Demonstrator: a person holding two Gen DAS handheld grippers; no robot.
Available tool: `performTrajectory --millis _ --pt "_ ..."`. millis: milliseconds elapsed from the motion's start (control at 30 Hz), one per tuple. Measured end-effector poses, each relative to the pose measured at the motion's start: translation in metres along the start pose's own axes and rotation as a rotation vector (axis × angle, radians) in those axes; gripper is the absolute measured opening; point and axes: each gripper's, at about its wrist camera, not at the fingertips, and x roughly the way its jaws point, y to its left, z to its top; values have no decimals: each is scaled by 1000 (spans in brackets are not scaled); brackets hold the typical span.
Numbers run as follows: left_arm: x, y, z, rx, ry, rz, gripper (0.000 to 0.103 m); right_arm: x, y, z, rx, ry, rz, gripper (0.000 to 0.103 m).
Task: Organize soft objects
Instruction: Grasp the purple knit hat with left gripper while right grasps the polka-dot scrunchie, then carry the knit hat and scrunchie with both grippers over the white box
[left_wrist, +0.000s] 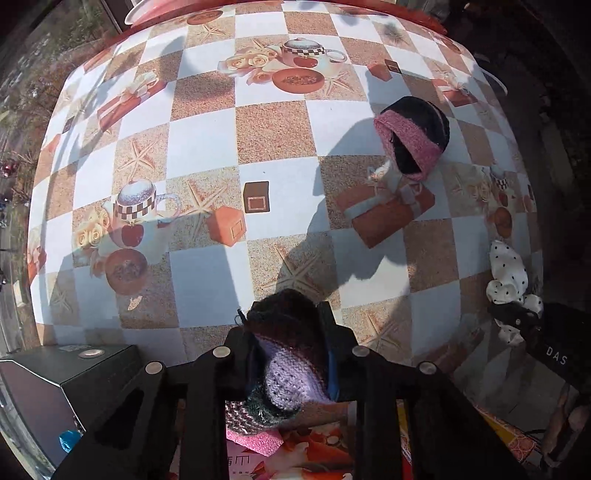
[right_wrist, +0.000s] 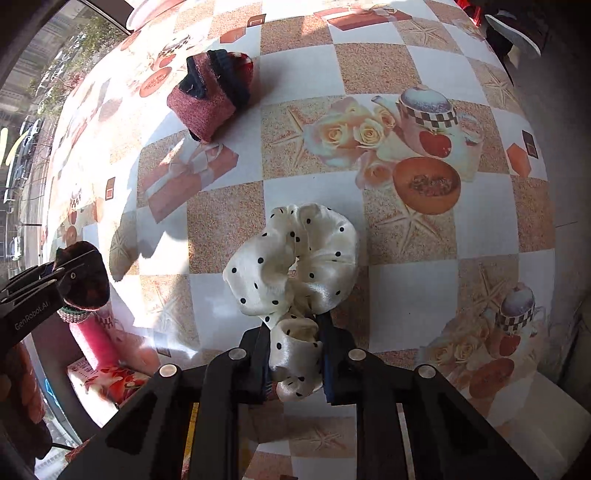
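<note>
My left gripper (left_wrist: 286, 325) is shut on a knitted purple, maroon and lilac piece (left_wrist: 291, 354), held above the near table edge; it also shows in the right wrist view (right_wrist: 83, 280). My right gripper (right_wrist: 293, 332) is shut on a white satin scrunchie with black dots (right_wrist: 295, 266), which shows in the left wrist view (left_wrist: 508, 273) at far right. A pink and black knitted hat (left_wrist: 413, 136) lies on the table ahead, also in the right wrist view (right_wrist: 212, 94).
The round table has a checkered tablecloth (left_wrist: 273, 129) printed with teapots, roses and gift boxes. A dark box (left_wrist: 55, 387) stands at the near left. A pink foam block (left_wrist: 255, 441) and a printed carton (right_wrist: 107, 380) lie below the left gripper.
</note>
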Motion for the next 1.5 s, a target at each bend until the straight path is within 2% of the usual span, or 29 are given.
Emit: performTrajectory --millis 133,367,667,1033,1500 --pt "-41 3 -24 36 -58 -9 30 -32 -4 -15 23 -37 26 21" --pt "-84 21 -47 93 -126 0 30 -94 6 -37 49 -129 65 21" --pt "-120 60 -107 77 -167 65 30 -130 72 -71 -20 -172 116 21" --pt "-132 115 -160 -20 -188 99 30 -126 183 -97 -211 -137 183 21" --pt "-133 167 -209 -158 -193 119 30 -96 288 -134 -469 -40 162 21"
